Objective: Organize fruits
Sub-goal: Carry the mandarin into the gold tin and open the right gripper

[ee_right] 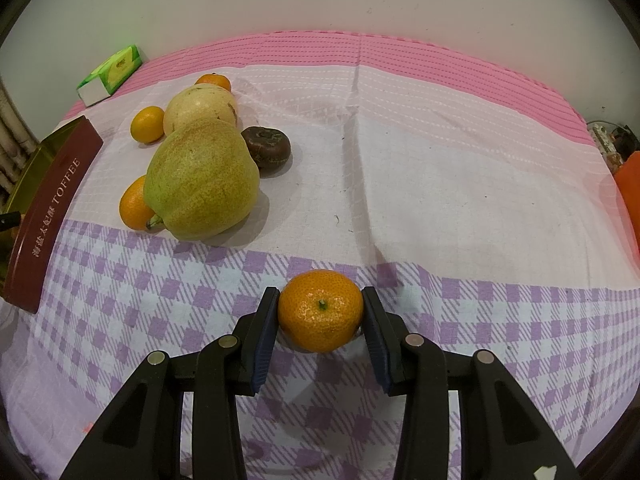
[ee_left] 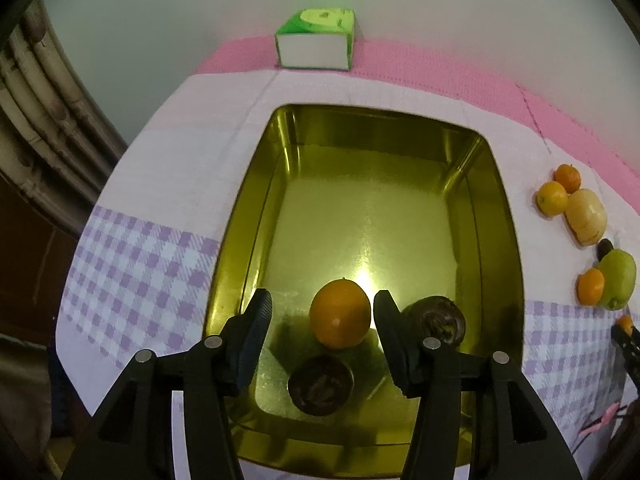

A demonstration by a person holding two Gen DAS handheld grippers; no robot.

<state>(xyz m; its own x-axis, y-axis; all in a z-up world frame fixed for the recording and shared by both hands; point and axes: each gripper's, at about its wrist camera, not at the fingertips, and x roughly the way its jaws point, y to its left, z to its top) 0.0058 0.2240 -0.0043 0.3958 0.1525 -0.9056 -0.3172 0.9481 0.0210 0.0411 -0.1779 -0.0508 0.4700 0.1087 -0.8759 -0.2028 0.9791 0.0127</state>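
In the left wrist view a gold tin tray (ee_left: 248, 216) holds a small orange (ee_left: 340, 314) and two dark brown fruits (ee_left: 320, 386) (ee_left: 436, 320). My left gripper (ee_left: 322, 296) hangs open over the tray's near end. The orange lies between its fingers with a gap on the left side. In the right wrist view my right gripper (ee_right: 320, 294) is shut on a mandarin (ee_right: 320, 310) that sits on the checked cloth. Its pads press both sides of the mandarin. At the back left lie a green pear (ee_right: 202, 178), a pale yellow fruit (ee_right: 200, 106), a dark brown fruit (ee_right: 267, 146) and small oranges (ee_right: 147, 124).
The tin's dark red side, marked TOFFEE (ee_right: 52, 208), stands at the left of the right wrist view. A green tissue pack (ee_left: 316, 40) sits by the wall behind the tray. An orange object (ee_right: 630, 192) is at the table's right edge. Pipes (ee_left: 36, 120) run left of the table.
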